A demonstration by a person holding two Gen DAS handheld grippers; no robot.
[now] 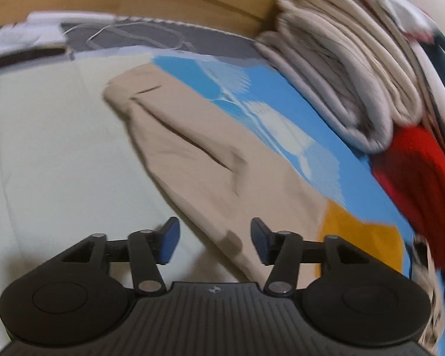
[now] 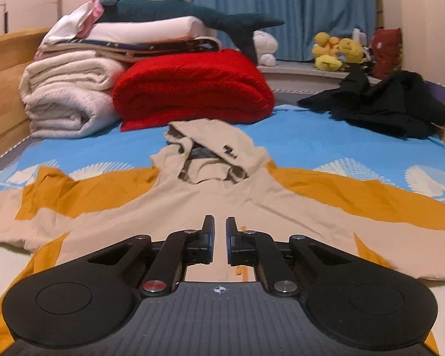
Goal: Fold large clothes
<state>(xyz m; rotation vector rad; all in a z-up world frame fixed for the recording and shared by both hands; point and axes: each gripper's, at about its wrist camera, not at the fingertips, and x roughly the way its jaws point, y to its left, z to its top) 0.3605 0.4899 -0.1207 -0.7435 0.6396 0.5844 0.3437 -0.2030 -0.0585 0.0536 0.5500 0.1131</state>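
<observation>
Blue bedsheet point(image 2: 296, 136) with white shapes covered the bed, and a big beige and orange hoodie point(image 2: 192, 201) lay spread flat on it, front up, with its hood point(image 2: 210, 145) pointing away toward the red blanket point(image 2: 192, 89). Beside the red blanket, on its left, sat a stack of folded white blankets point(image 2: 65, 95), and a dark blue toy shark point(image 2: 169, 9) lay on top of that stack. To the right of the red blanket, well apart, was a heap of black clothes point(image 2: 382, 103), with yellow soft toys point(image 2: 335, 50) behind it. The right gripper point(image 2: 219, 241) hung just over the hoodie's chest with its jaws almost together, only a thin gap between them, and held nothing. The left gripper point(image 1: 215, 244) had its jaws wide apart over a beige sleeve point(image 1: 192, 154) of the hoodie and gripped nothing; that view was blurry.
</observation>
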